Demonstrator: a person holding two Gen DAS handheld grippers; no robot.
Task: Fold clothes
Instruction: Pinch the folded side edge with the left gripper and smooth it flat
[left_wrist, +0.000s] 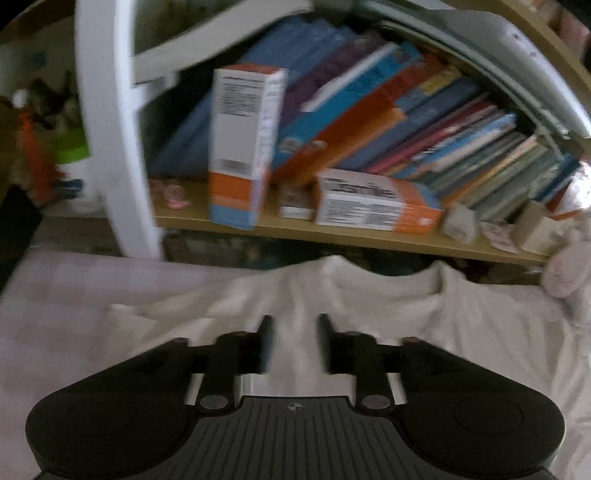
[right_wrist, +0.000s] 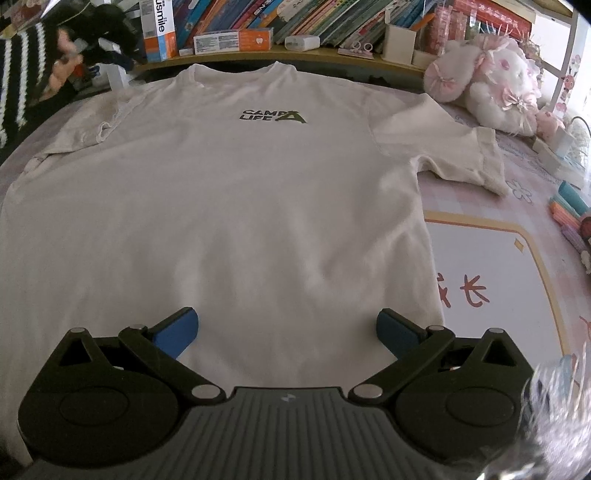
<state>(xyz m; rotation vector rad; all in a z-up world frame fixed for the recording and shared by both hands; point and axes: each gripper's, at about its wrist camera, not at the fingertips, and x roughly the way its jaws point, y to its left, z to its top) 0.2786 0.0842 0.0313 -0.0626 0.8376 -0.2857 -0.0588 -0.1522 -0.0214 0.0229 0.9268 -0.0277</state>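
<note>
A white T-shirt (right_wrist: 229, 206) with a dark "CAMP LIFE" print lies flat, front up, collar toward the bookshelf, on a pink table cover (right_wrist: 491, 258). My right gripper (right_wrist: 286, 328) is wide open and empty, over the shirt's hem. In the blurred left wrist view, my left gripper (left_wrist: 293, 332) is near the shirt's (left_wrist: 388, 306) collar and left shoulder, jaws partly open with cloth showing in the gap; I cannot tell if they touch it.
A shelf (left_wrist: 332, 232) of leaning books (right_wrist: 295, 18) and toothpaste boxes (left_wrist: 240, 147) runs behind the table. A white frame post (left_wrist: 107, 129) stands at the left. Plush toys (right_wrist: 487, 81) and markers (right_wrist: 569, 210) sit at the right.
</note>
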